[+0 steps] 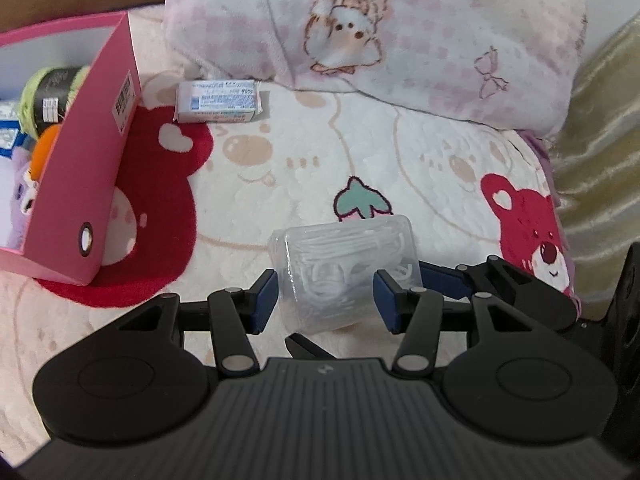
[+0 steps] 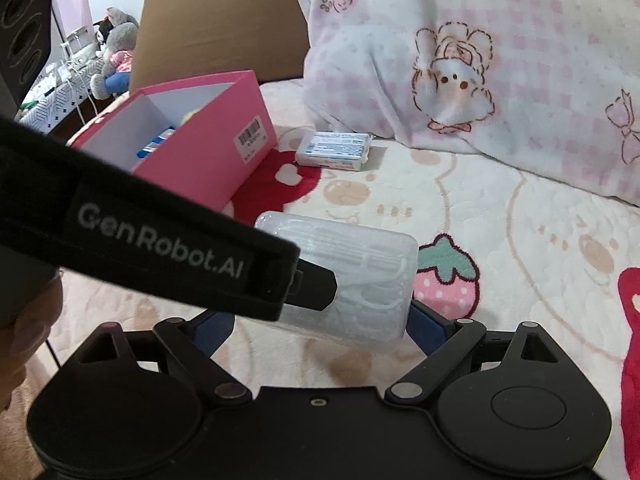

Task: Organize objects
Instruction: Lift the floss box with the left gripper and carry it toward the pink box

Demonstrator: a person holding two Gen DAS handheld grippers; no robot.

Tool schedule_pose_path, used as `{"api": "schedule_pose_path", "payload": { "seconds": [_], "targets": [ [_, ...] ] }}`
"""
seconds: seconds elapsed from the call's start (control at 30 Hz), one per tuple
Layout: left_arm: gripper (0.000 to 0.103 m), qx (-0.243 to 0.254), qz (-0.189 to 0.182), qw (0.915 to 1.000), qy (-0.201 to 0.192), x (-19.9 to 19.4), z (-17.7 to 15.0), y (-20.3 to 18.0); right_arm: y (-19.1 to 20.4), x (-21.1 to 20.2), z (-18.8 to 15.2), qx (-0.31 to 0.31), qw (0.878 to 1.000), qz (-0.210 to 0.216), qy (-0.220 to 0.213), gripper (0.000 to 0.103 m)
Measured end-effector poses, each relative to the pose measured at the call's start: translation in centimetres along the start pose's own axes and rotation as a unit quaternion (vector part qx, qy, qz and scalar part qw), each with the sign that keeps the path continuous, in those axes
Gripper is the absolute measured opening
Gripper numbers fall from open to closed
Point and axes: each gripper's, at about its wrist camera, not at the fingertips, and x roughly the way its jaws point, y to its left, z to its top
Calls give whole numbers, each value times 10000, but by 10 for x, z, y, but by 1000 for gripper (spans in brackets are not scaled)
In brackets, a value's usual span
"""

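The clear, rigid plastic box of white floss picks (image 1: pixel 344 268) sat clamped between both grippers, the left gripper (image 1: pixel 325 298) and right gripper (image 2: pixel 320 326) each closed on it above the plush blanket (image 1: pixel 300 168). It looked light and slippery, best pinched on flat sides. The pink cardboard box (image 1: pixel 80 184) and wrapped white soap bar (image 1: pixel 219 101) lay nearby, nothing blocking.
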Motion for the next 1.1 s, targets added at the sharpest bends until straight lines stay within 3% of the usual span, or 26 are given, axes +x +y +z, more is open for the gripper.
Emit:
{"api": "schedule_pose_path", "payload": {
  "seconds": [0.2,0.3,0.53,0.87,1.1],
  "targets": [
    [50,-48,-173,9998,25,-8,-8,-11,-2,-22,-4,-146,9999,-30,3,95],
    [48,51,-146,9999,-44,-10,-10,-18,-13,-28,-7,36,9997,218,81,95],
    [48,-170,-674,9976,-75,-26,-4,-19,-36,-46,-11,466,9971,600,-82,94],
    [47,6,-444,9983,-381,-49,-9,-19,-39,-49,-10,625,9938,899,-168,80],
    [45,-405,-372,9978,-380,-56,-23,12,-22,-41,-10,347,9932,1095,-177,76]
  ]
}}
